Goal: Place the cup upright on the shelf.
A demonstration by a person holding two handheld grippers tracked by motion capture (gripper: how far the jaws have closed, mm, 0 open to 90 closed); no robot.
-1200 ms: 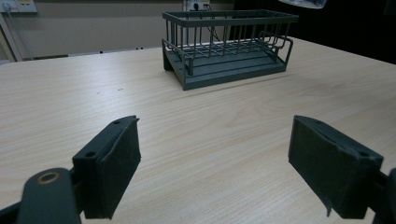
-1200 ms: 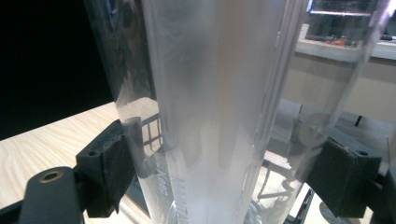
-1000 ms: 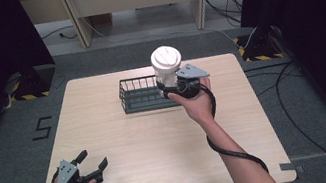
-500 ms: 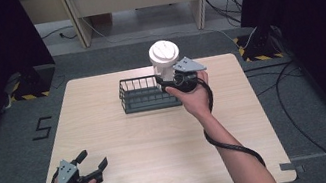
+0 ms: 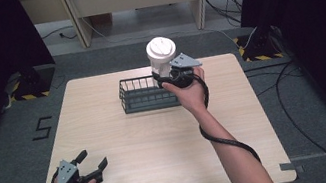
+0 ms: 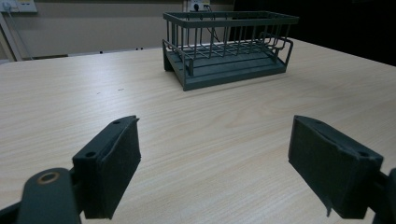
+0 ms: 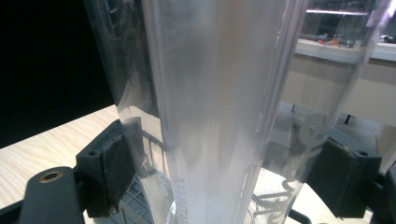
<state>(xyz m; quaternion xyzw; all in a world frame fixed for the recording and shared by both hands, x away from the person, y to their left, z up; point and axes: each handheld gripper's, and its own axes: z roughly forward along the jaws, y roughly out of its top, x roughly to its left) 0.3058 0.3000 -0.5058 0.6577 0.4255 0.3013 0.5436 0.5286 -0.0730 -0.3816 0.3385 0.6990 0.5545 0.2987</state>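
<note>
1. Up at the far side of the worktop [image 5: 160,143], the right gripper [image 5: 168,76] holds a clear container with a white lid [image 5: 161,51], upright, above the right end of the dark wire basket [image 5: 144,95].
2. Its fingers [image 7: 109,163] are clamped on the container's see-through wall, one pad on each side, as the right gripper view shows.
3. Through that wall [image 7: 210,102] the basket's bars appear below; whether the container's base touches the basket cannot be told.
4. Meanwhile the left gripper [image 5: 88,168] sits at the near left corner of the worktop, well apart from the basket.
5. Its fingers [image 6: 112,163] stand wide apart with nothing between them, bare wood beneath and the basket [image 6: 229,46] beyond.
</note>
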